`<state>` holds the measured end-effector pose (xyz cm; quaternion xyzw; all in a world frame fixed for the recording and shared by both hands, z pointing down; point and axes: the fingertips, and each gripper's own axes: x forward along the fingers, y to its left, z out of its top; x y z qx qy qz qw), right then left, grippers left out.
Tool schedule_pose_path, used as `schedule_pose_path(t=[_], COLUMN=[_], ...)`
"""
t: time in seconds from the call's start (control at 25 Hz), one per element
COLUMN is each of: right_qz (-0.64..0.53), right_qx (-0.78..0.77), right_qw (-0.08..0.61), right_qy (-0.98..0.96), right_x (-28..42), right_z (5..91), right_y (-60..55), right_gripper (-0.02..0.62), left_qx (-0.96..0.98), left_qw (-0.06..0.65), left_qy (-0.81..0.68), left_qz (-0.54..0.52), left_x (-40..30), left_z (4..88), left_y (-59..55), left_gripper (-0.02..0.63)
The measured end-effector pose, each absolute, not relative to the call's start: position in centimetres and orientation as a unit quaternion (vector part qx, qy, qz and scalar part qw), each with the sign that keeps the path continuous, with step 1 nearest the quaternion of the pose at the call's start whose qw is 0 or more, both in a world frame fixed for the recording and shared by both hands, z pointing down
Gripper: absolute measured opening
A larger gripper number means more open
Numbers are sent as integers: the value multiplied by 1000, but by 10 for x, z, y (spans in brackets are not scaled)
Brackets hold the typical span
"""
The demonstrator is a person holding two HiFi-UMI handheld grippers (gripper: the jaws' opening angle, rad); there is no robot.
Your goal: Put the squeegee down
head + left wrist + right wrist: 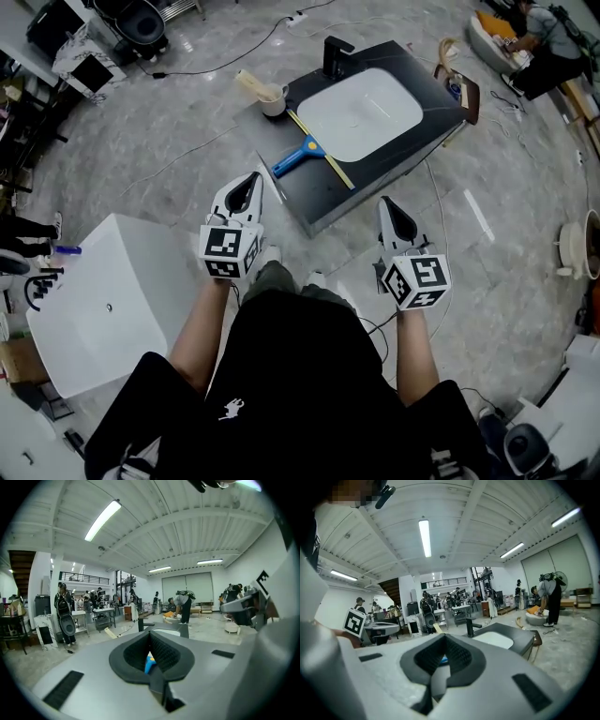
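A squeegee (305,153) with a blue handle and a long yellow blade lies flat on the black counter (323,202), just left of the white sink basin (360,112). My left gripper (251,180) is shut and holds nothing; it hangs in the air short of the counter's near left corner. Off to the right, my right gripper (385,206) is also shut and empty, short of the counter's front edge. A sliver of the blue handle (149,663) shows past the closed jaws in the left gripper view, and the right gripper view catches a bit of the squeegee (442,659) the same way.
A black faucet (335,56) stands at the basin's far side, and a beige cup (272,98) sits on the counter's far left corner. A white box (103,309) stands on the floor at my left. Cables cross the floor; a person (542,37) crouches far right.
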<state>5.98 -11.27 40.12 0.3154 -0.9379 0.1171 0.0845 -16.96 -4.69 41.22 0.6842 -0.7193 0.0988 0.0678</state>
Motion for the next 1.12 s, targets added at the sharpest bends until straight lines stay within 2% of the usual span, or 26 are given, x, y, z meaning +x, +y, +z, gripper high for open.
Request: schedule_pose_path(t=[0.32, 1.12], right_qz=[88, 93], right_qx=[318, 317], right_qw=[59, 57], right_qy=[-942, -942], right_x=[62, 60], right_z=[379, 386], right_y=[-109, -120], right_gripper=[2, 2], left_qx=[684, 698], left_qw=[24, 29], left_qy=[-723, -708], left_qz=[90, 103], left_x=[-164, -158], left_z=[383, 394], left_y=[-52, -65], left_gripper=[3, 3])
